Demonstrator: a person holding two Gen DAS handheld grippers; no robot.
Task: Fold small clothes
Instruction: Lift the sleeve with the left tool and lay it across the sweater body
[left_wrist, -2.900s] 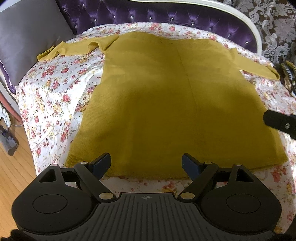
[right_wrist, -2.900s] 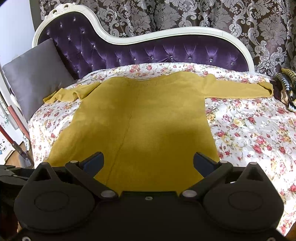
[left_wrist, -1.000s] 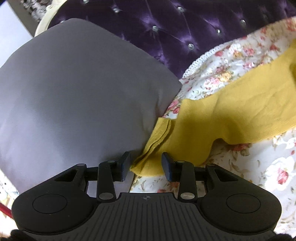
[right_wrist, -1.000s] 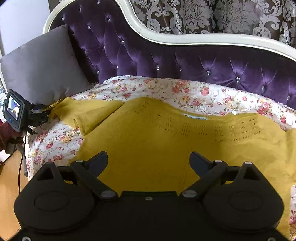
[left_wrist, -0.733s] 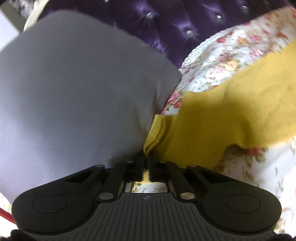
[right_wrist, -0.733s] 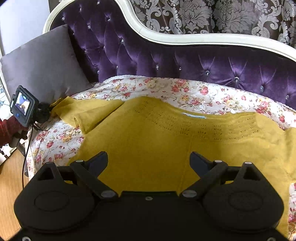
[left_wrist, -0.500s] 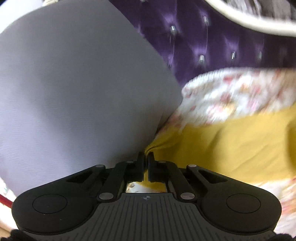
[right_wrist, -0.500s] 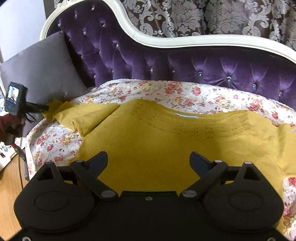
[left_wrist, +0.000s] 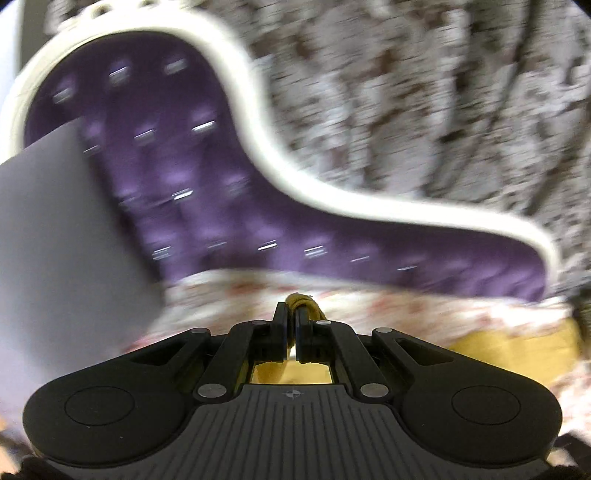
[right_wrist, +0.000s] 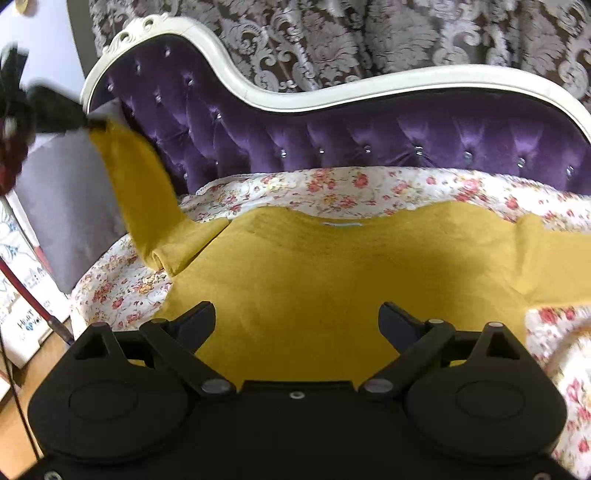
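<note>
1. Right wrist view: one mustard-yellow knit sweater (right_wrist: 314, 280) lies flat on the floral bedspread (right_wrist: 332, 188), taking up the middle of the frame, collar toward 12 o'clock.
2. Two sleeves are visible: the one at 10 o'clock is lifted up in the air by the left gripper (right_wrist: 86, 123), and the one at 3 o'clock runs out of the frame.
3. The right gripper (right_wrist: 297, 321) hovers over the sweater body with its jaws spread wide and nothing between them.
4. Left wrist view: the left gripper (left_wrist: 291, 319) is clamped tight on the yellow sleeve cuff (left_wrist: 306, 304), with a nub of fabric poking out past the tips.
5. There's one grey pillow (right_wrist: 62, 206) at 9 o'clock, against the purple tufted headboard with a white frame (right_wrist: 332, 125).
6. Writing: a white board (right_wrist: 22, 310) at 8 o'clock has "HEART" plus a few more letters I can't make out. The little pale tag (right_wrist: 341, 224) inside the collar is too small to read.
7. The left wrist view is badly motion-blurred, so the damask curtain (left_wrist: 424, 92) and the bedspread pattern are just smears. In the right view, the left gripper is also a dark blur.
</note>
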